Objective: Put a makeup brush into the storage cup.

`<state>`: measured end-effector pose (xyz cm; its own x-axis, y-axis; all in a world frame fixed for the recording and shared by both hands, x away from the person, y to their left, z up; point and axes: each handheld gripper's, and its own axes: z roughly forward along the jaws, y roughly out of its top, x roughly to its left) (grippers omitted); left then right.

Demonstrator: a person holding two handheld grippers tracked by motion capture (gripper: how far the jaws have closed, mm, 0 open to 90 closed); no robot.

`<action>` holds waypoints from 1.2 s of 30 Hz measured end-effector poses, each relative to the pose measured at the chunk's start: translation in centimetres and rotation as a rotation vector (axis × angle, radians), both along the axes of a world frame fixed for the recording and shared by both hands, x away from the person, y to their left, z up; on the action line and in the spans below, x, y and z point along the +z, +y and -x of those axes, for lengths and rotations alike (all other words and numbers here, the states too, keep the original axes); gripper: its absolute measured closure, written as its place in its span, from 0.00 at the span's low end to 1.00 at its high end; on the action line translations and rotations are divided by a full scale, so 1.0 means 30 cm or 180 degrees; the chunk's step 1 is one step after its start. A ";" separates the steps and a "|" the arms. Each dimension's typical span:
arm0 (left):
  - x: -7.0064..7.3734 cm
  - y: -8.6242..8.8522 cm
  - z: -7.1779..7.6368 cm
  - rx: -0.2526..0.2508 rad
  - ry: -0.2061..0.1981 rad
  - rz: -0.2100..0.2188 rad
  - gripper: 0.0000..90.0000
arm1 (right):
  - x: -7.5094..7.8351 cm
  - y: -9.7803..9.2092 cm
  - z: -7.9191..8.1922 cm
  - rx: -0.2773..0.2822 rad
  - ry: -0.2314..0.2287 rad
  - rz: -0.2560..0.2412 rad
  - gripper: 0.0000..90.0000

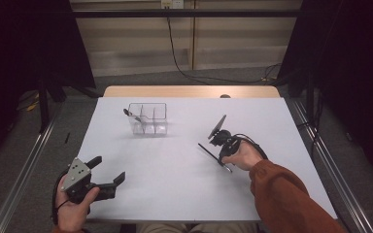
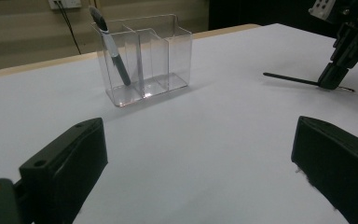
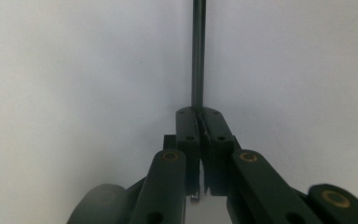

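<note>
High view: white table [image 1: 175, 170], dark room.

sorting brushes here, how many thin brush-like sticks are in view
2: one stands tilted in an end compartment of the clear organizer, brush; one dark stick is clamped in the right tool, low over the table.

Left claw [image 1: 108, 171] agape, right claw [image 1: 220, 154] clamped

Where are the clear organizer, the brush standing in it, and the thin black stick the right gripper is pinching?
Organizer [image 2: 168, 56], left gripper view, front wall.
Brush [image 2: 114, 53], left gripper view, mid-handle.
Stick [image 3: 198, 56], right gripper view, shaft beyond the jaws.
Right gripper [image 3: 199, 112], right gripper view, between its fingertips.
</note>
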<state>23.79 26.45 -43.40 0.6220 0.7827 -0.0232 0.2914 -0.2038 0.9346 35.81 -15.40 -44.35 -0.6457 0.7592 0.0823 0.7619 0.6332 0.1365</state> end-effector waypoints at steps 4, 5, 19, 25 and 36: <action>0.000 0.001 0.000 -0.0004 0.0001 0.0000 0.04 | 0.014 -0.010 0.004 -0.0005 -0.0021 -0.0115 0.96; 0.000 0.000 0.000 -0.0002 0.0001 0.0001 0.04 | 0.016 -0.012 0.007 -0.0020 -0.0015 -0.0129 0.96; 0.003 0.002 0.002 -0.0049 -0.0014 0.0073 0.03 | 0.049 -0.053 0.024 -0.0014 -0.0302 -0.0623 0.96; 0.004 0.002 0.002 -0.0044 -0.0020 0.0078 0.03 | 0.062 -0.074 0.032 -0.0061 -0.0434 -0.0870 0.96; 0.004 0.004 0.002 -0.0021 -0.0021 0.0070 0.03 | 0.078 -0.105 0.047 -0.0158 -0.0682 -0.1324 0.96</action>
<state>23.73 26.58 -43.27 0.6273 0.7780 -0.0363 0.2839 -0.1850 0.9408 34.40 -18.54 -42.00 -0.6451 0.7203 0.2550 0.7168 0.4549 0.5284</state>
